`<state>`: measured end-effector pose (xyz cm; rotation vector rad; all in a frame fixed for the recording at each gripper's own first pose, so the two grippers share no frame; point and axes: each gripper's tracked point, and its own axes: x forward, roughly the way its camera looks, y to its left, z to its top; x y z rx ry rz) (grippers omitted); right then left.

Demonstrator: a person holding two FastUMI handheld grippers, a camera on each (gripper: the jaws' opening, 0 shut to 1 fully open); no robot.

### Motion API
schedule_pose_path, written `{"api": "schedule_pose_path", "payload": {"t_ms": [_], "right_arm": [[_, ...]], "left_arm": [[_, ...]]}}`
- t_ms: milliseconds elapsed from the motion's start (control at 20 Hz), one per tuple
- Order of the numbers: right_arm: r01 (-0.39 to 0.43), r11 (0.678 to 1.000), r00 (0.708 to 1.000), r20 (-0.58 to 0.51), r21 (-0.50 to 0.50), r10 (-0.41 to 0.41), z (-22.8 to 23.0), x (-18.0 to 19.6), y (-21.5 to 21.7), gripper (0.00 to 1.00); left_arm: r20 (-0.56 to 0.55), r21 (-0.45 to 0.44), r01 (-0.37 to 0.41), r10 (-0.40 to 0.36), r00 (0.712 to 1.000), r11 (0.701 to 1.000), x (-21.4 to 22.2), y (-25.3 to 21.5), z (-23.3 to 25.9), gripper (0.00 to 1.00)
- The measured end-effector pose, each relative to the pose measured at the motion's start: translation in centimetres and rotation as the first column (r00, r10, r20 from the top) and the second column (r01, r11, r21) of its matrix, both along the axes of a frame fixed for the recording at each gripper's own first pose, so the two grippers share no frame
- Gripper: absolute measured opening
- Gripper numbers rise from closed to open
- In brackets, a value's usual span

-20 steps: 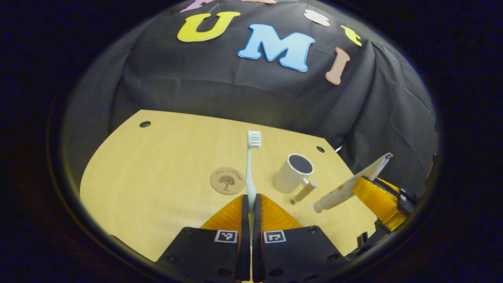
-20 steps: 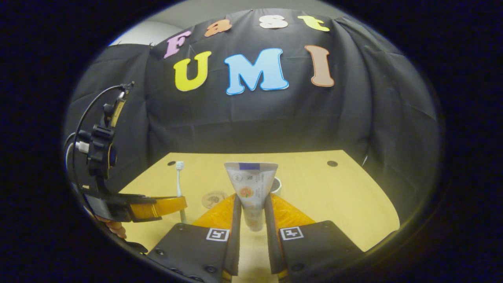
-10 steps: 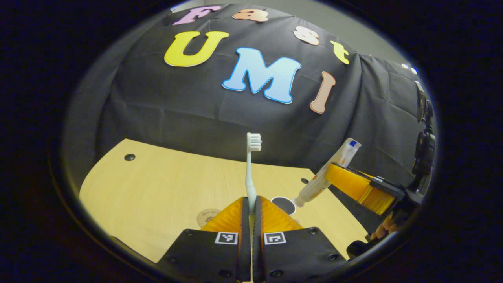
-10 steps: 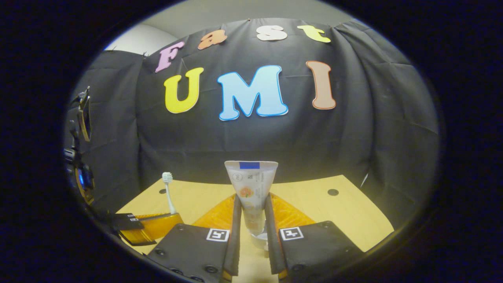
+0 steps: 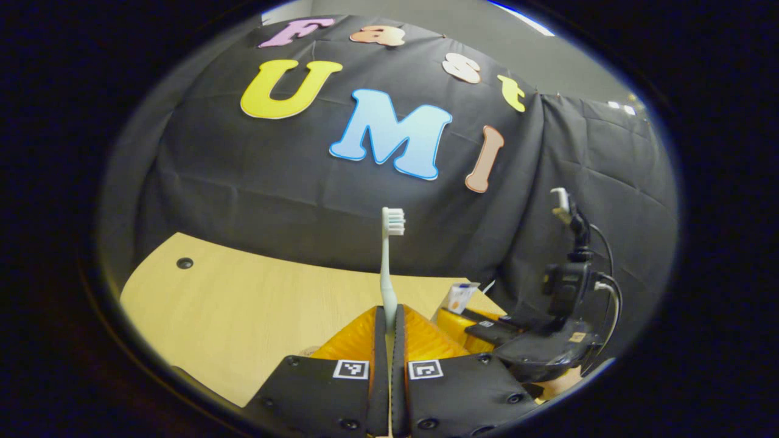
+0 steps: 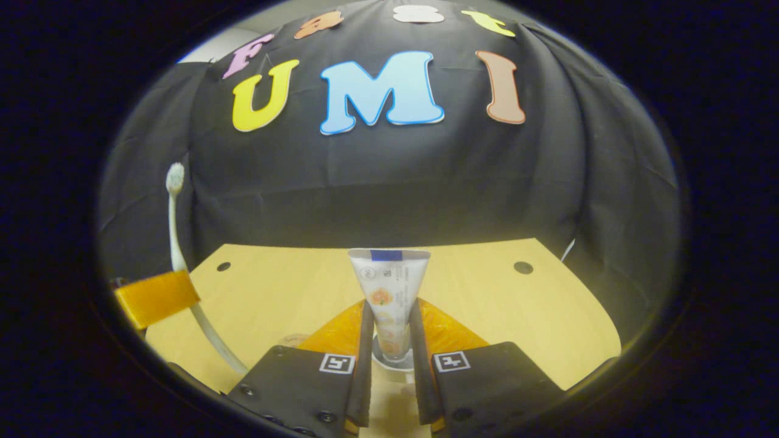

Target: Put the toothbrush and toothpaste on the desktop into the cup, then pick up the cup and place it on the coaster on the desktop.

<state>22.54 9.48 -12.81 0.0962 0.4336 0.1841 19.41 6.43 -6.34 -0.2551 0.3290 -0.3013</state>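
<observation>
A pale toothbrush (image 5: 387, 267) stands upright, bristles on top, with my left gripper (image 5: 387, 313) shut on its handle. My right gripper (image 6: 391, 310) is shut on the lower part of a white toothpaste tube (image 6: 389, 286), flat crimped end up. Just under the tube's lower end shows a white curved rim (image 6: 395, 367), apparently the cup's; the rest of it is hidden by my fingers. In the left gripper view the right gripper (image 5: 487, 328) sits close on the right with the tube's top (image 5: 461, 297) above it. The right gripper view has the toothbrush (image 6: 173, 231) at far left.
The light wooden tabletop (image 5: 243, 304) reaches back to the black cloth wall, with small dark holes (image 6: 523, 267) near its far corners. A sliver of the round coaster (image 6: 295, 339) peeks out left of my right fingers. A cabled camera mount (image 5: 569, 280) rises above the right gripper.
Both grippers have kept their grips. The right gripper has swung in close beside the left one and tipped down, so more tabletop shows; the tube's lower end now sits over the white rim.
</observation>
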Motion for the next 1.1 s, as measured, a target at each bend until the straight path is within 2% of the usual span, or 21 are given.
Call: {"api": "schedule_pose_path", "payload": {"t_ms": [200, 250, 300, 350, 450, 500, 750, 800, 950, 1100], "right_arm": [[-0.005, 0.998, 0.998, -0.069, -0.055, 0.001, -2.7, 0.4, -0.2, 0.34], [-0.005, 0.998, 0.996, -0.085, -0.063, 0.0, -3.3, 0.5, -0.4, 0.28], [-0.006, 0.998, 0.994, -0.105, -0.063, -0.001, -4.0, 0.2, -0.7, 0.34], [-0.009, 0.998, 0.994, -0.109, -0.058, 0.002, -4.3, 0.1, -0.7, 0.33], [-0.02, 0.998, 0.993, -0.114, -0.057, 0.013, -4.6, 0.1, -0.7, 0.42], [-0.018, 0.997, 0.994, -0.105, -0.071, 0.011, -4.3, 0.1, -1.0, 0.42], [-0.024, 0.998, 0.997, -0.071, -0.062, 0.02, -2.2, -0.7, -1.9, 0.57], [-0.022, 0.998, 0.998, -0.064, -0.054, 0.018, -1.7, -0.9, -2.2, 0.57], [-0.009, 1.0, 0.999, -0.034, -0.022, 0.008, 0.5, -2.3, -3.3, 0.68], [0.026, 0.999, 1.0, 0.004, 0.022, -0.026, 3.0, -3.7, -4.9, 0.69]], "left_arm": [[0.054, 0.03, 0.019, -0.021, 0.998, 0.999, 0.9, -0.2, 1.2, 0.08], [0.055, 0.032, 0.026, -0.028, 0.998, 0.999, 0.9, -0.6, 1.1, 0.09], [0.056, 0.025, 0.035, -0.037, 0.998, 0.999, 1.0, -0.9, 1.0, 0.09], [0.052, 0.017, 0.04, -0.041, 0.998, 0.999, 1.2, -1.2, 0.8, 0.09], [0.051, 0.006, 0.039, -0.04, 0.998, 0.999, 1.6, -1.2, 0.6, 0.09], [0.047, 0.003, 0.037, -0.038, 0.998, 0.999, 1.9, -1.4, 0.5, 0.09], [0.025, -0.027, 0.047, -0.046, 0.999, 0.999, 2.4, -3.0, -0.3, 0.09], [0.024, -0.031, 0.051, -0.05, 0.998, 0.998, 2.6, -3.4, -0.4, 0.09], [0.021, -0.038, 0.069, -0.068, 0.997, 0.997, 3.4, -4.7, -0.9, 0.09], [0.029, -0.044, 0.088, -0.087, 0.996, 0.995, 4.5, -5.9, -1.3, 0.09]]}}
